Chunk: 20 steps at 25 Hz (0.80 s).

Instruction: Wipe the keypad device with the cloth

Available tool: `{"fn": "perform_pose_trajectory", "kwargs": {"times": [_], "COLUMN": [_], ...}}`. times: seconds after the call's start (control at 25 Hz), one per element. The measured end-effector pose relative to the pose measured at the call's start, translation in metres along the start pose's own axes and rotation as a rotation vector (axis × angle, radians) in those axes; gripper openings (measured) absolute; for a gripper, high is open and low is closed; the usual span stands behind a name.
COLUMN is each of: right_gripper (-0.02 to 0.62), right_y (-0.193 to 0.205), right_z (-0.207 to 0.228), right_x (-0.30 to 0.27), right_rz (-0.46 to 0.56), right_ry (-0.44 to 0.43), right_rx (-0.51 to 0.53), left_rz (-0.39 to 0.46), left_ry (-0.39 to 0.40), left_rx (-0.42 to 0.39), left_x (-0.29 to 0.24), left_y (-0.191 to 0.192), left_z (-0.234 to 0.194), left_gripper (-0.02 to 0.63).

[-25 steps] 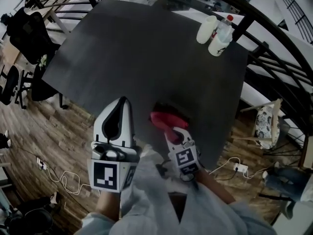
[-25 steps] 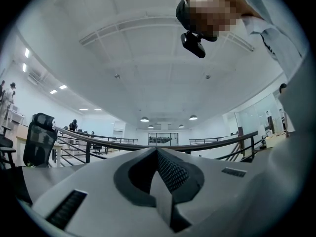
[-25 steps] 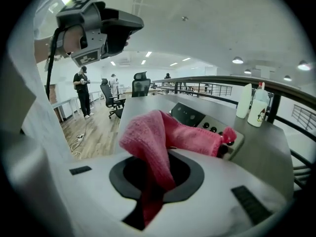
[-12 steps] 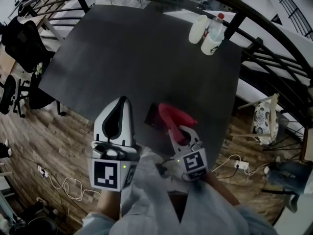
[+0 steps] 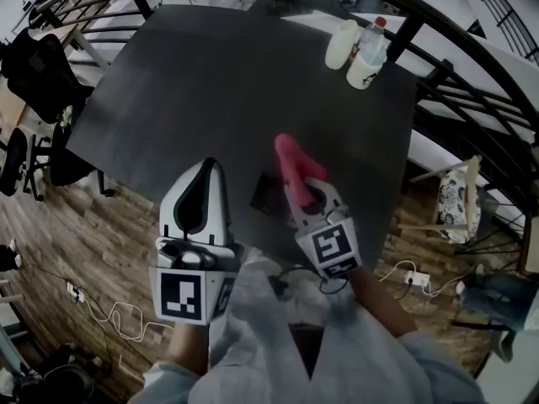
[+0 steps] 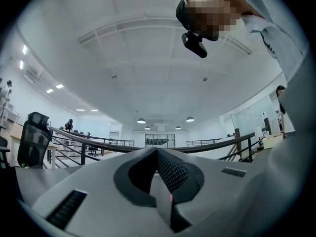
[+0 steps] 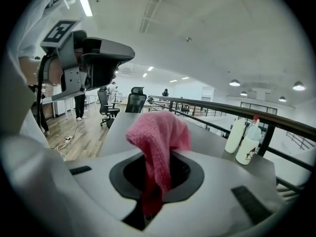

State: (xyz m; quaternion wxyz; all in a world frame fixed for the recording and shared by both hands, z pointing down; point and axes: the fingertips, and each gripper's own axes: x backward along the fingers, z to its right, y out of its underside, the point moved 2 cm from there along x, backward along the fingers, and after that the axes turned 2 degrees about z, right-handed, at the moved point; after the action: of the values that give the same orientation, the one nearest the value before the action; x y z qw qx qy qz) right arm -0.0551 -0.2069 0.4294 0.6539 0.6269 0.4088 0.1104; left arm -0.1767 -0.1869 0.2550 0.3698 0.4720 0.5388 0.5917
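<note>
The pink cloth (image 7: 158, 132) is being clamped in the right tongs (image 5: 305, 194) over the keypad device (image 5: 264, 197) beneath them and, by the look of it, is needing to be lowered flat for even strokes, while the left tongs (image 5: 208, 172) are being held together, empty.

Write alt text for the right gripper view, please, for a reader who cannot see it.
The right claw is shut on a pink cloth that bunches up above its jaws. Beyond it, a dark table holds a white container and a red-capped bottle beside a black railing.
</note>
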Motion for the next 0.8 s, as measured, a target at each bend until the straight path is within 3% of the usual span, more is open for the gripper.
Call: {"fn": "perform_pose_trajectory", "kwargs": {"times": [0.32,0.8], "right_gripper": [0.040,0.040], "right_y": [-0.006,0.005], "right_z": [-0.009,0.005], "right_x": [-0.041,-0.038], "right_rz": [-0.040,-0.109], "right_ry": [-0.054,-0.022], "right_rx": [-0.002,-0.072], "left_rz": [-0.011,-0.010], "left_ry": [-0.026,-0.005], "left_rx": [-0.005,-0.001], "left_x": [0.006,0.007], "left_y": [0.002,0.002], "left_z": [-0.005,-0.002], "left_gripper": [0.003,0.003]}}
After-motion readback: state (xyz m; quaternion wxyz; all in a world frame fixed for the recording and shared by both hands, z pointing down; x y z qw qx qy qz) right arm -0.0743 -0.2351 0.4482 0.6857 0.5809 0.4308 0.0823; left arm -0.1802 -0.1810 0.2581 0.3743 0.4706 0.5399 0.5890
